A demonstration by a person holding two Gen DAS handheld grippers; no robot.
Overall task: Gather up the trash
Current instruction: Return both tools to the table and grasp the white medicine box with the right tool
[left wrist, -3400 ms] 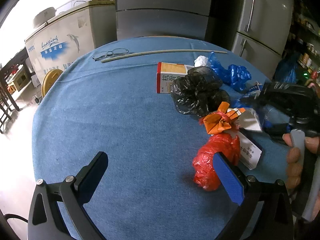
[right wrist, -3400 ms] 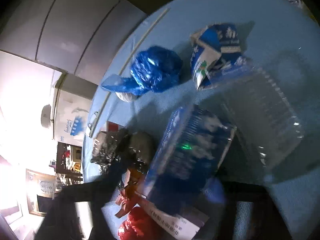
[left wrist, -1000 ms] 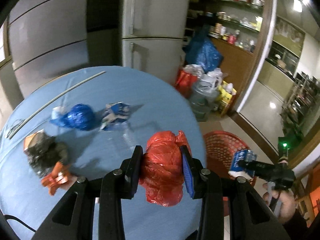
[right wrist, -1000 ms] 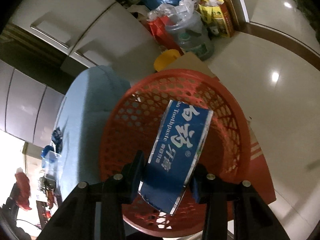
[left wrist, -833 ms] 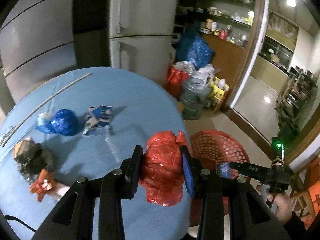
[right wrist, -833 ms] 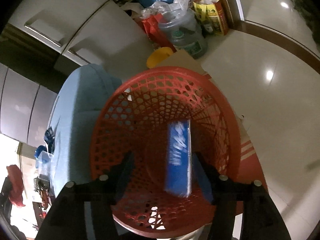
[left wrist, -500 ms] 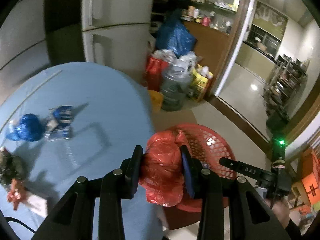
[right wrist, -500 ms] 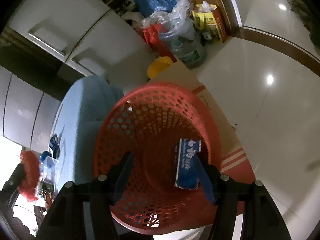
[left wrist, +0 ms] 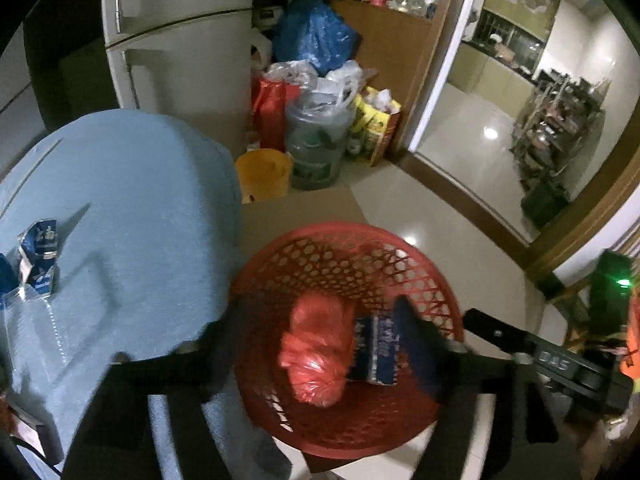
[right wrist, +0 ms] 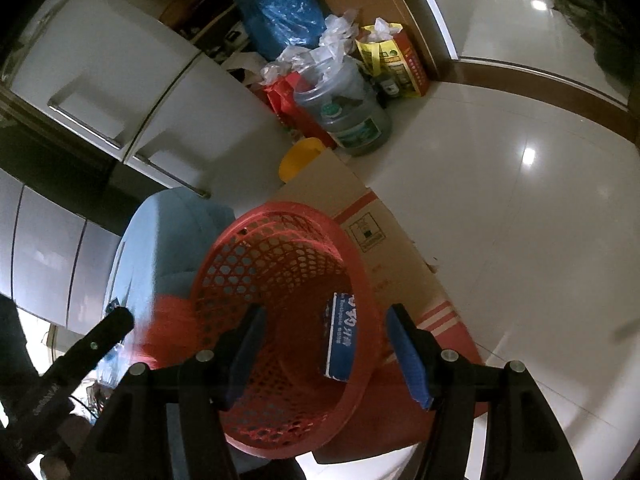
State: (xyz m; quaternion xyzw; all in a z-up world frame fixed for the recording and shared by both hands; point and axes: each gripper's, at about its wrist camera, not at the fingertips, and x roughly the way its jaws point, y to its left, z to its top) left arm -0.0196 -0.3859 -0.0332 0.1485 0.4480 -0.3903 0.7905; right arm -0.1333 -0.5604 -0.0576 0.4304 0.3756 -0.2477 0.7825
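A red mesh basket (left wrist: 400,252) stands on the floor beside the blue-clothed table (left wrist: 132,200). Inside it lie a crumpled red plastic bag (left wrist: 316,356) and a blue toothpaste box (left wrist: 378,348). My left gripper (left wrist: 324,340) is open above the basket, its fingers spread on either side of the bag and blurred by motion. My right gripper (right wrist: 328,352) is open and empty over the basket (right wrist: 256,248), with the blue box (right wrist: 340,336) below it. A red blur (right wrist: 168,328) shows at the basket's left rim.
A crumpled blue carton (left wrist: 40,256) and a clear plastic container (left wrist: 36,320) lie on the table's left part. A flattened cardboard box (right wrist: 384,248) lies under the basket. A yellow bucket (left wrist: 262,174), a water jug (left wrist: 316,144), bags and a refrigerator (left wrist: 180,52) stand behind.
My left gripper carried the red bag off the table over the basket, opened, and the bag dropped in. My right gripper let go of the blue box earlier, which fell into the basket.
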